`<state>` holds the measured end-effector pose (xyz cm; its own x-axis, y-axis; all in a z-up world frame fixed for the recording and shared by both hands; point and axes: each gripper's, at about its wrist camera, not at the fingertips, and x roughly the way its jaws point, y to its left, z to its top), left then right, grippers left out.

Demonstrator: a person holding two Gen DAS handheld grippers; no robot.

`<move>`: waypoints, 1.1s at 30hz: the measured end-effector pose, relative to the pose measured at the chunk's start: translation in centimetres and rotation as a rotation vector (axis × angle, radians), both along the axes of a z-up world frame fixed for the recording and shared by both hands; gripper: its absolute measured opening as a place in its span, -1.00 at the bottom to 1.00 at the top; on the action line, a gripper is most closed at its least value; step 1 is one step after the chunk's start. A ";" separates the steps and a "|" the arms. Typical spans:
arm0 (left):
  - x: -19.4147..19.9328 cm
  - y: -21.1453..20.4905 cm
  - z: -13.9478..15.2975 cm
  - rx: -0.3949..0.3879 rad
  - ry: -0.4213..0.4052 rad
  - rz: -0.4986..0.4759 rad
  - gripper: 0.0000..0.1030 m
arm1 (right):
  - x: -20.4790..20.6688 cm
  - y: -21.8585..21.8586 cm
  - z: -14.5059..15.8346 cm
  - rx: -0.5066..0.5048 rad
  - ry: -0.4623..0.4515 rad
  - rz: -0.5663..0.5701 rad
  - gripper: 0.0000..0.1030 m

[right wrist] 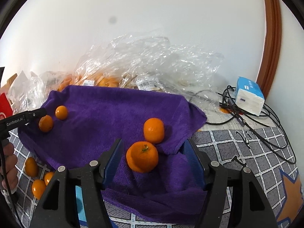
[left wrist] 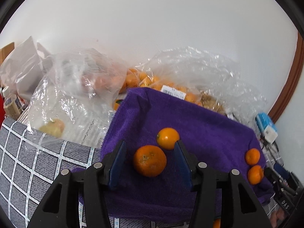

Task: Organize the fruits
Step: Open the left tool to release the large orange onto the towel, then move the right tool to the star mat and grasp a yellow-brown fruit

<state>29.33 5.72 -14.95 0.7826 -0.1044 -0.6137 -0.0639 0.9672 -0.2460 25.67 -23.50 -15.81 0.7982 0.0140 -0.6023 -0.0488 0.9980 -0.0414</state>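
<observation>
The left hand-held gripper [left wrist: 150,148] hangs over a purple towel [left wrist: 199,117] with its blue pads apart. Between them lies a rough-skinned mandarin [left wrist: 149,160], clear of both pads and resting on the towel. Just beyond it, near the tip of the right-side pad, sits a smaller, smoother orange [left wrist: 168,138]; whether the pad touches it cannot be told. Two more small oranges [left wrist: 252,156] lie together at the towel's right edge in this view.

The right hand-held gripper [right wrist: 152,150] also stands open, its pads spread wide over the same towel [right wrist: 114,110]. A mandarin with a green stem stub [right wrist: 142,156] rests on the cloth between them, touching neither pad. Right behind it sits another mandarin [right wrist: 153,130], the two fruits touching or nearly so. Far to the left on the towel lie two small oranges [right wrist: 61,112], just beside the tip of the other gripper, which a hand [right wrist: 8,163] holds at the picture's left edge.

The towel lies on a surface covered with a grey cloth checked in white [right wrist: 237,148]. Three small oranges [right wrist: 31,166] lie on that cloth, off the towel's near left corner. Behind the towel, against the white wall, crumpled clear plastic bags [right wrist: 152,60] hold many more oranges [left wrist: 133,77]; one bag to the left holds a yellowish fruit [left wrist: 54,127]. To the right, a blue-and-white tissue pack [right wrist: 249,96] rests among black cables [right wrist: 266,133].
</observation>
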 end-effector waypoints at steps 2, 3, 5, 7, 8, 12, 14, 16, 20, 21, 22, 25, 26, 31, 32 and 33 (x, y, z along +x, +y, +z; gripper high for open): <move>-0.3 0.3 0.6 -0.002 -0.017 0.011 -0.02 | -0.2 -0.1 0.5 0.004 -0.010 -0.005 0.28; -0.5 0.5 1.0 -0.002 -0.032 0.018 -0.02 | -0.5 -0.1 1.0 0.004 -0.035 -0.007 0.28; -0.9 0.7 1.8 -0.007 -0.064 0.032 -0.02 | -0.9 0.0 1.9 -0.008 -0.067 -0.025 0.28; -1.5 0.9 2.6 -0.023 -0.095 0.038 -0.02 | -1.6 0.2 3.1 -0.016 -0.085 -0.041 0.28; -1.8 0.9 3.0 -0.028 -0.105 0.037 -0.02 | -2.3 0.4 3.8 -0.014 -0.096 -0.034 0.28; -2.4 0.4 4.4 -0.011 -0.125 0.024 -0.02 | -4.6 0.9 5.1 -0.030 -0.083 -0.001 0.28; -2.8 0.4 5.4 -0.009 -0.145 0.004 -0.03 | -5.6 1.0 5.4 -0.021 -0.062 0.008 0.28; -3.6 0.4 6.7 -0.010 -0.160 -0.021 -0.03 | -6.7 1.0 5.4 0.010 -0.035 0.016 0.28; -5.6 0.7 7.5 -0.018 -0.154 -0.056 -0.03 | -8.5 1.3 4.9 0.029 0.000 0.017 0.24; -6.4 0.6 7.4 0.001 -0.145 -0.068 -0.03 | -9.0 1.4 4.7 0.030 0.000 0.019 0.23; -7.0 0.7 7.2 0.021 -0.138 -0.071 -0.03 | -9.4 1.6 4.5 0.031 0.002 0.022 0.23; -9.0 1.0 5.9 0.081 -0.109 -0.077 -0.03 | -10.2 2.2 3.5 0.040 0.024 0.043 0.21; -9.4 1.2 5.4 0.086 -0.098 -0.075 -0.03 | -10.3 2.4 3.0 0.046 0.037 0.050 0.18; -10.8 2.7 1.3 0.130 0.044 -0.048 -0.03 | -10.6 3.7 0.7 0.076 0.095 0.088 -0.03; -10.9 2.9 0.7 0.129 0.057 -0.049 -0.03 | -10.6 4.2 0.4 0.070 0.094 0.103 -0.04; -11.1 3.5 -0.2 0.122 0.076 -0.051 -0.03 | -10.6 4.7 0.1 0.063 0.096 0.114 -0.08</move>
<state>18.18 9.18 -15.14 0.7292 -0.0639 -0.6813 -0.0280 0.9920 -0.1230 15.07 -18.77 -15.68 0.7281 0.1412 -0.6707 -0.1625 0.9862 0.0312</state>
